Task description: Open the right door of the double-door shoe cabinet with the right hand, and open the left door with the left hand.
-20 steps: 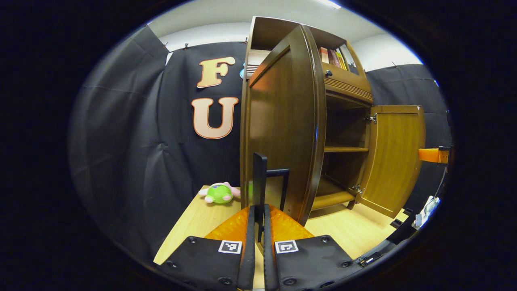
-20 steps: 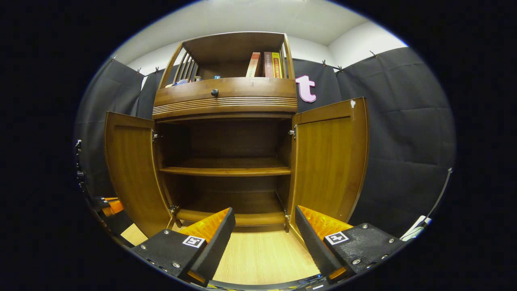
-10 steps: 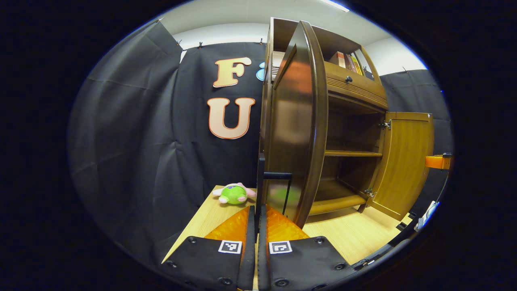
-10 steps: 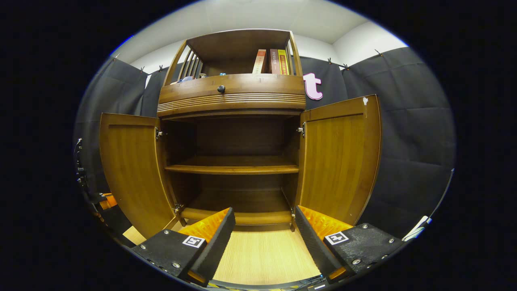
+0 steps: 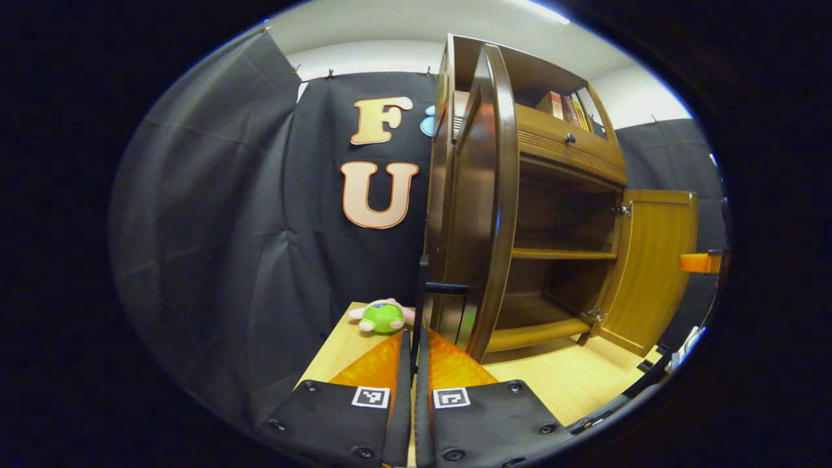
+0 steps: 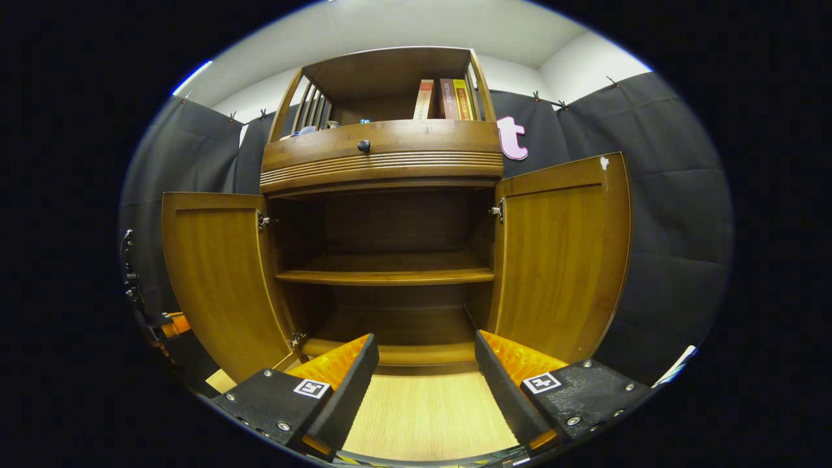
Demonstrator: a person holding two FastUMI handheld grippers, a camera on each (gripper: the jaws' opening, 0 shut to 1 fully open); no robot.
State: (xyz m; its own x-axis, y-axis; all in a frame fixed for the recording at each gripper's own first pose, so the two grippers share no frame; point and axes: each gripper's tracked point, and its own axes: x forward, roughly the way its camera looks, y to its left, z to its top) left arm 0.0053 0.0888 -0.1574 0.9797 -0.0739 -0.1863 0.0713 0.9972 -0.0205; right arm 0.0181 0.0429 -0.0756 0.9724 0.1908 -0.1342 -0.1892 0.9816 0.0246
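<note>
Both doors of the cabinet (image 6: 383, 214) stand swung out. The left hand-held gripper (image 5: 414, 341) is closed on the dark bar handle (image 5: 424, 299) of the left door (image 5: 484, 201), near the surface's left edge, beside a green plush toy (image 5: 382, 316). To finish well, draw the handle along the hinge's arc without twisting, then release. The right hand-held gripper (image 6: 426, 364) hangs wide open, empty, before the shelf (image 6: 383, 276), apart from the right door (image 6: 562, 253).

You see a dark brown cabinet (image 6: 383, 156), golden wood-grain doors (image 6: 214, 273), a pale wood tabletop (image 6: 426, 416), and a green and pink plush (image 5: 383, 316).
</note>
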